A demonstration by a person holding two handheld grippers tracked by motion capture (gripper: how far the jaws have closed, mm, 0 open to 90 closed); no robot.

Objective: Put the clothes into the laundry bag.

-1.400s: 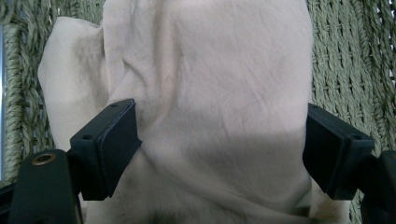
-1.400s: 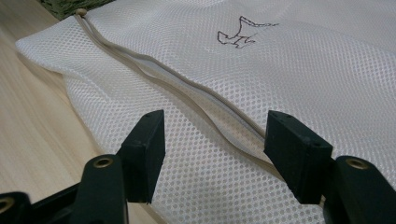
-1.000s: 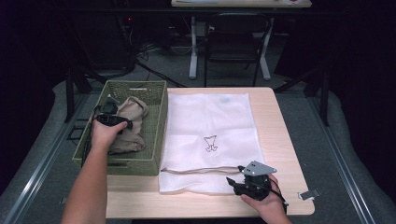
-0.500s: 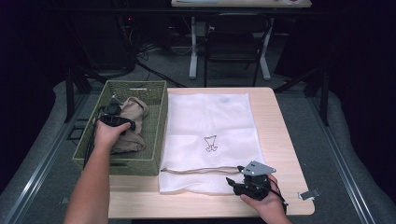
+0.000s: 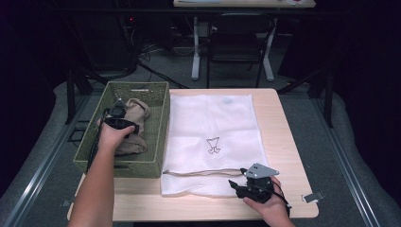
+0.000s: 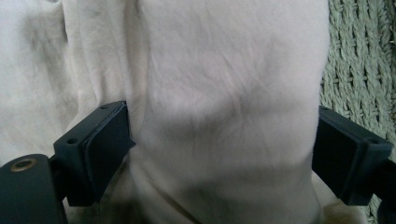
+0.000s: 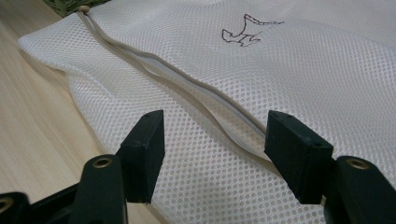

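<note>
A crumpled beige cloth lies in the green woven basket at the table's left. My left gripper reaches down into the basket. In the left gripper view a thick fold of the cloth bulges between the jaws of the left gripper, which have just been opening and stand wide. A white mesh bag with a small printed figure lies flat mid-table. My right gripper rests open at the bag's near edge, its jaws straddling the beige zipper on the mesh.
The wooden table has bare strips to the right of the bag and along the front. A small metal clip lies at the front right corner. A chair and cables stand on the floor beyond the table.
The left hand has shifted slightly over the cloth in the basket. The right gripper has stayed where it was.
</note>
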